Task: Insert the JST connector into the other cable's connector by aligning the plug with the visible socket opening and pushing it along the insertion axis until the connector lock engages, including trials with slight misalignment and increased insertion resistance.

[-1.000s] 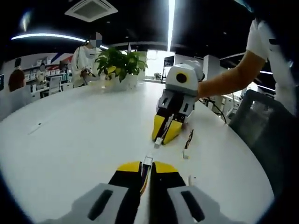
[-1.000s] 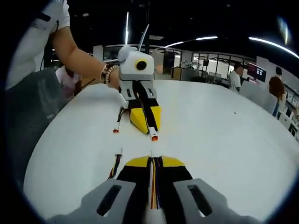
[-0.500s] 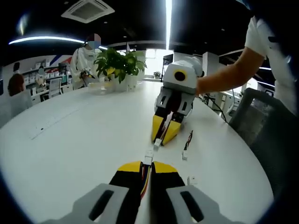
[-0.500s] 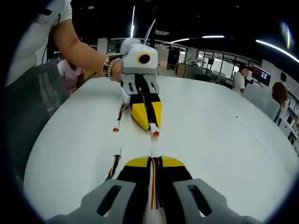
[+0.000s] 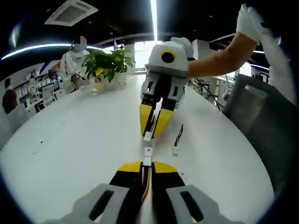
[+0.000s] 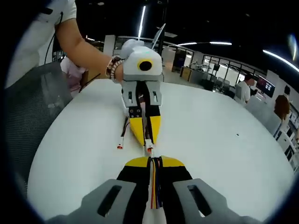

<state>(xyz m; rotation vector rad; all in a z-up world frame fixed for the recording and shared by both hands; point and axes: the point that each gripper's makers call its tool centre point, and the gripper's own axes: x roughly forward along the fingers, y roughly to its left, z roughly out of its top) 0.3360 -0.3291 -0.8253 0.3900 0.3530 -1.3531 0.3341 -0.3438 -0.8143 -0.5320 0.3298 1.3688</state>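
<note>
not mated yet, judging by the gap. left gripper (image 5: pixel 147 164), bottom centre of the left gripper view, jaws clamped on the small white jst connector on multicoloured wires (image 5: pixel 147 152). right gripper (image 5: pixel 153 133), centre frame, jaws closed on the other white connector (image 5: pixel 147 136). tips nearly touching, roughly in line. vs 1.0 s ago the gap has closed a lot. left: final alignment, push, lock. spare black cable with white plug (image 5: pixel 176 140) lies on the round white table (image 5: pixel 70 140).

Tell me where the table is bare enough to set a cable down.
The broad white table between the grippers' line and the potted plant is bare, as is the stretch toward the far desks in the right gripper view. Crowded: the middle, where left gripper meets right gripper, plus the spare cable beside them.
</note>
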